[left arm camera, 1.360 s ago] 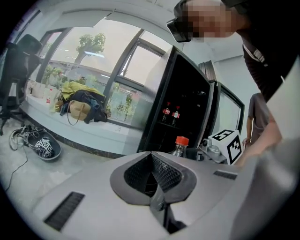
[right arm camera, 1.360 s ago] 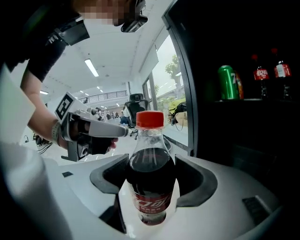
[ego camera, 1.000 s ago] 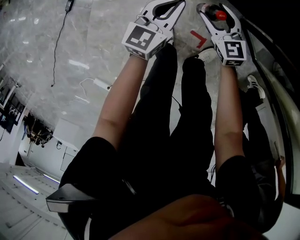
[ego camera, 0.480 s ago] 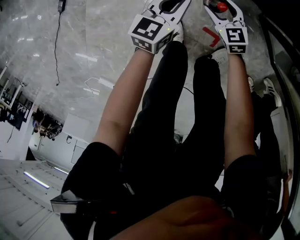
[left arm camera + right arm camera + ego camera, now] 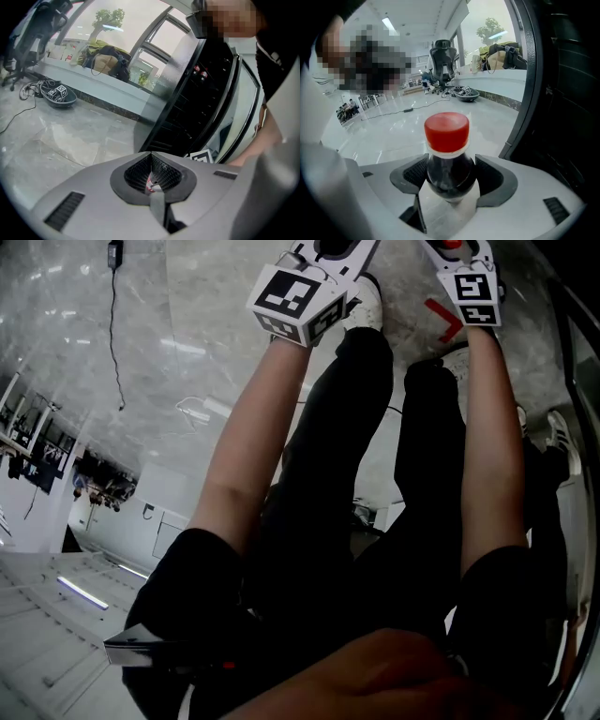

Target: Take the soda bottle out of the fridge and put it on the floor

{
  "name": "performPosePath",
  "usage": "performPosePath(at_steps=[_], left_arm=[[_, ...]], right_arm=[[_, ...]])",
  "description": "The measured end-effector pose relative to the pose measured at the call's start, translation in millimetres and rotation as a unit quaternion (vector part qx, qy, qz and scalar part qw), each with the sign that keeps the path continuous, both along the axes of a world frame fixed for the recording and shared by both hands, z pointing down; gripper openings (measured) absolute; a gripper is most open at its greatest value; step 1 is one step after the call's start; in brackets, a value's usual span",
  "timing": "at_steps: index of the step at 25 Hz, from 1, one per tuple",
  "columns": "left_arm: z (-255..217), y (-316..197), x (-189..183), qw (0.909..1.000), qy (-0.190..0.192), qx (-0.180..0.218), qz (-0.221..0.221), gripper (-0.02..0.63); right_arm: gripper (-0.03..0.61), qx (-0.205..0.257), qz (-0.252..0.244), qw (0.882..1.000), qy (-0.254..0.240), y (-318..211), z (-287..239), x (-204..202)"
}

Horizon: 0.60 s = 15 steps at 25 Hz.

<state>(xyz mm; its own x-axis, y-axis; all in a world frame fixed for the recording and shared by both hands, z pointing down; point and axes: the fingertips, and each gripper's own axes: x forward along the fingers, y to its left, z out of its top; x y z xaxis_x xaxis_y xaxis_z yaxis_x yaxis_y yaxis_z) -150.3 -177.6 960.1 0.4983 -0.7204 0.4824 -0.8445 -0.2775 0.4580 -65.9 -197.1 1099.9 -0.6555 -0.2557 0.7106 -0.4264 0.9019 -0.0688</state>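
Both reached fwd: right gripper [image 5: 451,164] grips soda bottle [image 5: 448,176], cap [image 5: 446,131] prob. up; left gripper [image 5: 151,157] jaws clenched.

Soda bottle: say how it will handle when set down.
The soda bottle looks full of dark liquid, so probably heavy. Gripped only near its neck by the right gripper, it may swing. On the glossy floor it could tip.

Black short sleeves [image 5: 192,563], black trousers [image 5: 347,446], white shoe [image 5: 368,304], black-white marker cubes [image 5: 292,301]
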Motion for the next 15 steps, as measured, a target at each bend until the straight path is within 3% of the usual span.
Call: performPosePath(at_steps=[6,15], left_arm=[[-7,0,5,0.9999,-0.01,0.007,0.008,0.005],[-25,-8,5,0.9995,-0.019,0.019,0.016,0.005]], right_arm=[[0.318,0.017,-0.02,1.0,0.004,5,-5,0],[0.318,0.007,-0.034,0.999,0.02,18,-4,2]])
